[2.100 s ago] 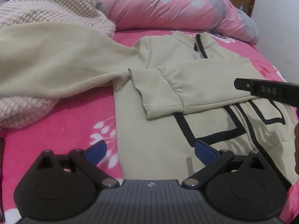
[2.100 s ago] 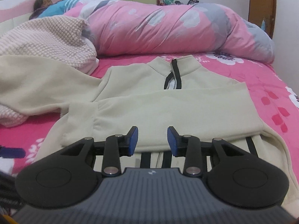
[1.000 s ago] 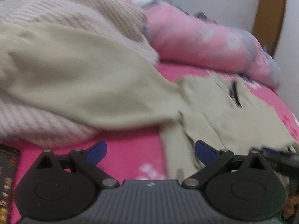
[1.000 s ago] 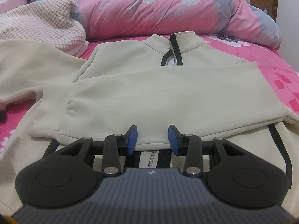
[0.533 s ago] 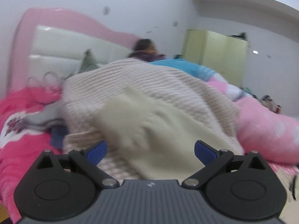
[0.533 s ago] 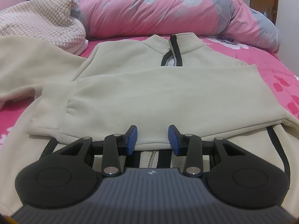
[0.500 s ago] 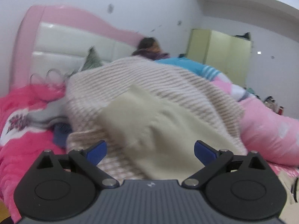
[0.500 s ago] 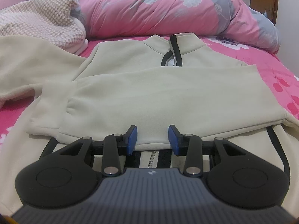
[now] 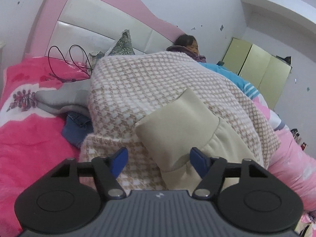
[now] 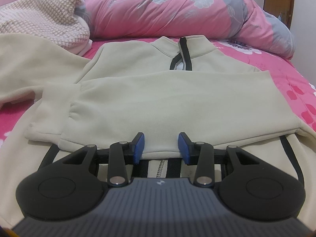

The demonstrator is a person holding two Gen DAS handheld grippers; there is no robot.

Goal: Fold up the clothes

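Beige fleece jacket (image 10: 158,90) lay flat on the pink bed (image 10: 296,83), collar at 12 o'clock, zip running 12–6. One sleeve was already folded across the chest, its cuff at 9 o'clock. The other sleeve trailed off to 9–10 o'clock onto the checked blanket (image 9: 158,83).

In the left wrist view, that sleeve's cuff (image 9: 177,126) sat between the pads of the left gripper (image 9: 160,158), long axis running 11 to 5. Jaws had just been closing, but both pads looked clear of the cloth: released, nothing grasped.

Right gripper (image 10: 160,148) hovered part-open and empty over the folded sleeve's lower edge, zip right below.

Left hand is nearer, so my read is it pinches the cuff next and drags the sleeve toward 3 o'clock across the chest.
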